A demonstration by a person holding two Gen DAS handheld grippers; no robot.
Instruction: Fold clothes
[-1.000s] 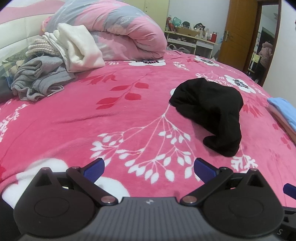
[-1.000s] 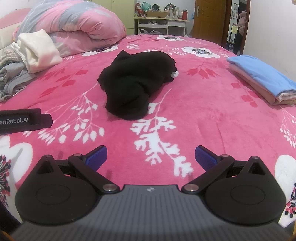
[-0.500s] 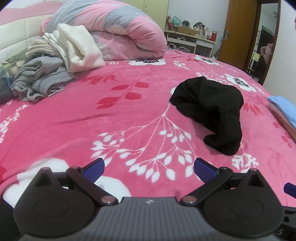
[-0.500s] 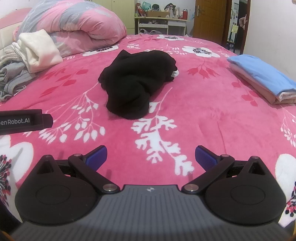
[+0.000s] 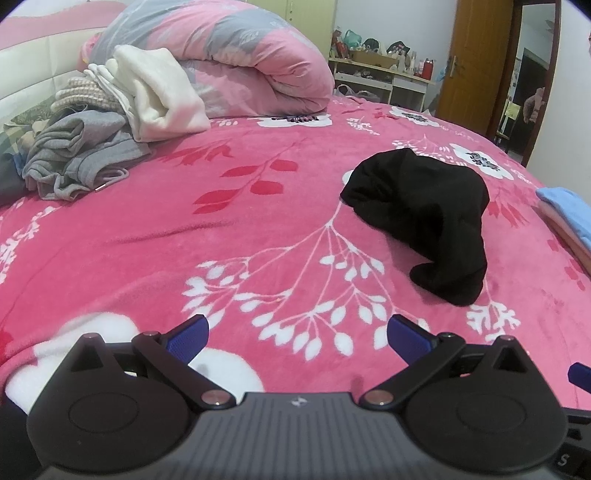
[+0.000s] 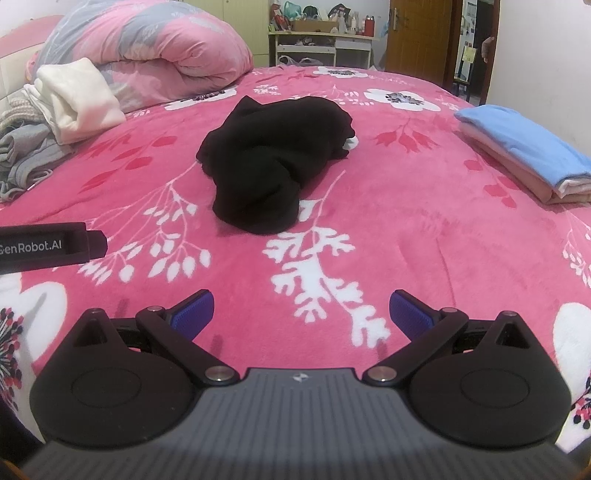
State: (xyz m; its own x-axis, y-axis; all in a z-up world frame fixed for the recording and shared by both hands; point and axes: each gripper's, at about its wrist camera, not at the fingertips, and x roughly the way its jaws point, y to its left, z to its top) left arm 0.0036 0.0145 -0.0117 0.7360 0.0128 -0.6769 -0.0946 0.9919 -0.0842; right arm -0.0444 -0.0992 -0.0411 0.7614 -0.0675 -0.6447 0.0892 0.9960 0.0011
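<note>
A crumpled black garment (image 6: 275, 166) lies in a loose heap near the middle of the bed (image 6: 406, 229), on a bright pink blanket printed with white branches and red leaves. In the left wrist view the same garment (image 5: 428, 218) sits ahead and to the right, one bunched end drooping toward the camera. Nothing touches it.

The right gripper (image 6: 301, 314) hovers low over the blanket, short of the garment, its blue-padded fingers (image 6: 194, 312) spread wide with only blanket between them. The left gripper (image 5: 297, 334) is likewise held above the blanket, fingers (image 5: 186, 338) wide apart and empty; its dark body (image 6: 48, 245) shows at the left edge of the right wrist view (the lettering on it reads "enRobot.AI").

To the right of the garment, well apart, a folded stack (image 6: 524, 155) rests on the bed, a blue piece on top of paler ones. On the far left lies an unfolded pile: a cream garment (image 5: 159, 99) against grey clothes (image 5: 77, 155). Behind them a rolled pink and grey quilt (image 5: 236, 55) lies at the head of the bed. A cluttered shelf (image 6: 321, 33) and a wooden door (image 6: 417, 37) stand beyond.
</note>
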